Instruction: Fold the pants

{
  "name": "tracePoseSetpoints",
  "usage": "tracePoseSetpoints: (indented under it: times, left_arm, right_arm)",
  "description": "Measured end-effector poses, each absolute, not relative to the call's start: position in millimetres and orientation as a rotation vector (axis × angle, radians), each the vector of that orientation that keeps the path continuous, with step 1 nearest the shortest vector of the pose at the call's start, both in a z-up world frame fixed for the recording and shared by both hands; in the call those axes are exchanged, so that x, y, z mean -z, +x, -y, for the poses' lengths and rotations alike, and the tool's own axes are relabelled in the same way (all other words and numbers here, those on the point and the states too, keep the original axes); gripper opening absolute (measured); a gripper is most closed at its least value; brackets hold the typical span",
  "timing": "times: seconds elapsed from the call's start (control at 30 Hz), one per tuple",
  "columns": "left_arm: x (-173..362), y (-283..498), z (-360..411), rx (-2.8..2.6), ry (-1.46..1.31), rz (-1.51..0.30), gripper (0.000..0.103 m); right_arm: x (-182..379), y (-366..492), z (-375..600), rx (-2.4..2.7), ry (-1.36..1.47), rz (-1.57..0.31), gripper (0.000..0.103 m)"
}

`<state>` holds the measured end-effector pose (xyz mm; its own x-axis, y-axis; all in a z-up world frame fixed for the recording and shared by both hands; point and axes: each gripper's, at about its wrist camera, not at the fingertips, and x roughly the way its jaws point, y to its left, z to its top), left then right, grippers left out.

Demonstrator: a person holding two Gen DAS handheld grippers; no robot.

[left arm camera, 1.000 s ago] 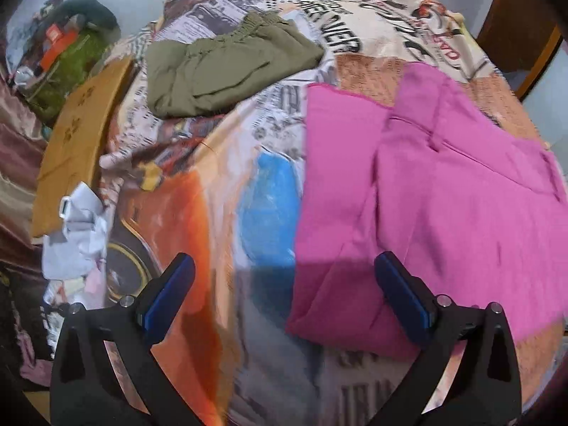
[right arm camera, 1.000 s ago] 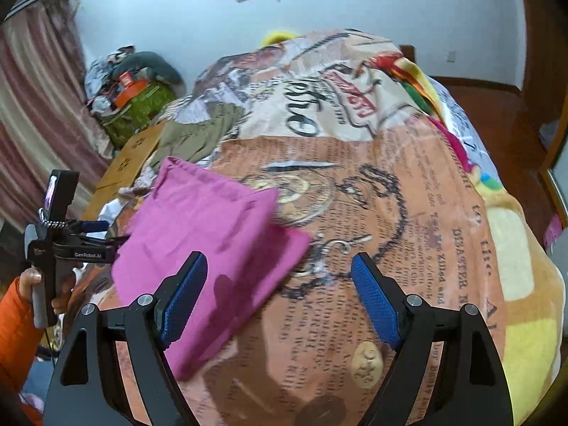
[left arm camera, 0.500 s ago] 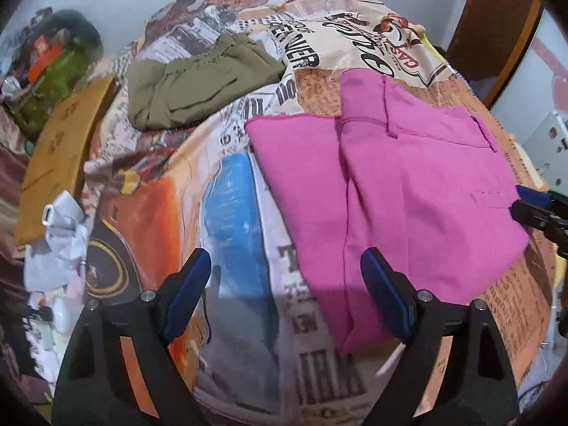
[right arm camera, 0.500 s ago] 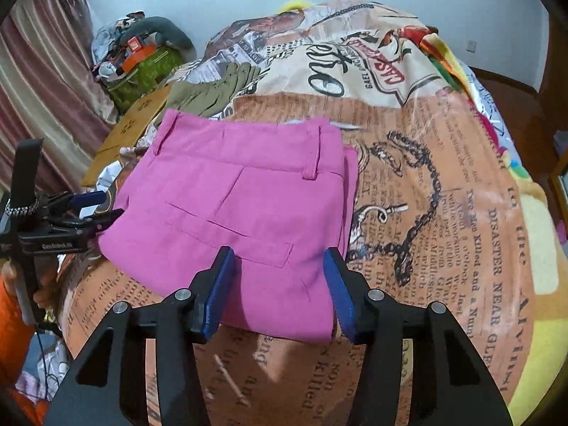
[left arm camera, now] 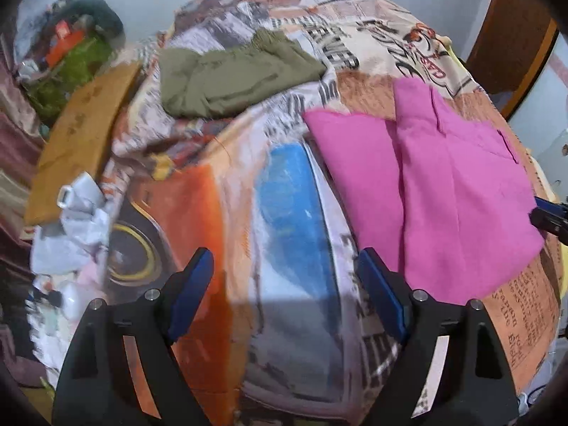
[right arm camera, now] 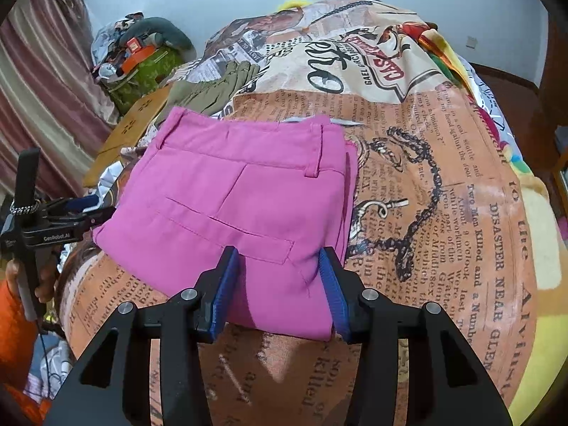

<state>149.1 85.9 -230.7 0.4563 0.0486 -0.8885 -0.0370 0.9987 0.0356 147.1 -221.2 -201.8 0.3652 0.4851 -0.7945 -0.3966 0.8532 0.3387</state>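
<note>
Left view: the left gripper [left arm camera: 284, 280] is being held wide open over the bedspread [left arm camera: 198, 213], gripping nothing. The soft pink pants [left arm camera: 443, 191] are lying folded to its right, not touched.

Right view: the right gripper [right arm camera: 278, 284] is being held partly open around the pants' [right arm camera: 234, 198] near edge. The smooth stacked layers could be dragged apart if only the top one is pinched.

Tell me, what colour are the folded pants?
Bright pink pants, clearest in the right wrist view.
</note>
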Motion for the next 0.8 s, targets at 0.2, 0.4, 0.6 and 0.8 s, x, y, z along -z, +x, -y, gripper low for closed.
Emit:
tracePoseSetpoints:
  times: [0.2, 0.4, 0.6, 0.8]
  left_arm:
    - [192.6, 167.4, -78.1, -0.022, -0.016, -1.001, 0.084]
    - [180.3, 201.0, -47.1, 0.047, 0.008, -0.970, 0.085]
    - [193.4, 228.6, -17.2, 0.117, 0.037, -0.994, 0.084]
    - [213.0, 241.5, 7.3, 0.141, 0.096, -1.025, 0.077]
  right_arm:
    - [185.1, 159.6, 226.4, -0.561, 0.104, -1.008, 0.043]
    - [179.8, 182.8, 225.2, -0.552, 0.093, -0.975, 0.043]
    - [191.4, 206.2, 223.8, -0.545, 0.089, -0.991, 0.043]
    - [207.9, 223.3, 215.2, -0.566, 0.072, -1.019, 0.043]
